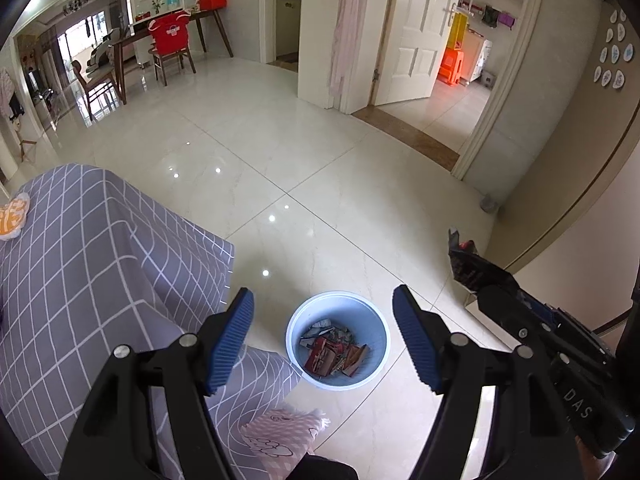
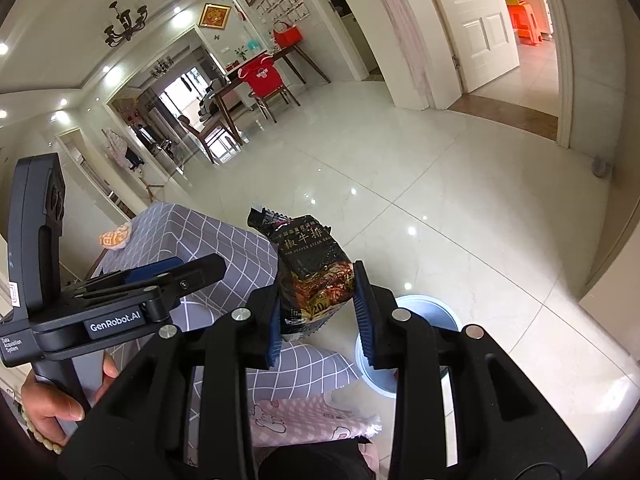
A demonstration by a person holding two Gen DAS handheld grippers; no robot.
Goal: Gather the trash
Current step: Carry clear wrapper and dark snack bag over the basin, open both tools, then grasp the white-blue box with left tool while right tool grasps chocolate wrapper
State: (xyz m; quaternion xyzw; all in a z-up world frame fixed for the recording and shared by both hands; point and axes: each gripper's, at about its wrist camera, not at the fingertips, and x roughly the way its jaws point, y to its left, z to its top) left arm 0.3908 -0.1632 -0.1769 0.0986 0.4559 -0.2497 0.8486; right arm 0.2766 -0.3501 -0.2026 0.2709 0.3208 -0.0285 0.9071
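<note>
A light blue trash bin (image 1: 376, 330) stands on the tiled floor beside the table, holding several red and brown wrappers (image 1: 334, 350). My left gripper (image 1: 323, 338) is open and empty, high above the bin. My right gripper (image 2: 318, 312) is shut on a black snack packet (image 2: 310, 268) with Chinese lettering, held upright in the air left of the bin (image 2: 444, 312). The packet also shows at the right of the left wrist view (image 1: 470, 266). An orange and white wrapper (image 1: 12, 218) lies on the table's far left; it also shows in the right wrist view (image 2: 114, 238).
A table with a grey checked cloth (image 1: 88, 264) fills the left side. A pink patterned cloth (image 1: 280, 438) hangs at its near corner. Glossy floor tiles (image 1: 320, 152) stretch to a dining table with chairs (image 1: 168, 52) and two doorways.
</note>
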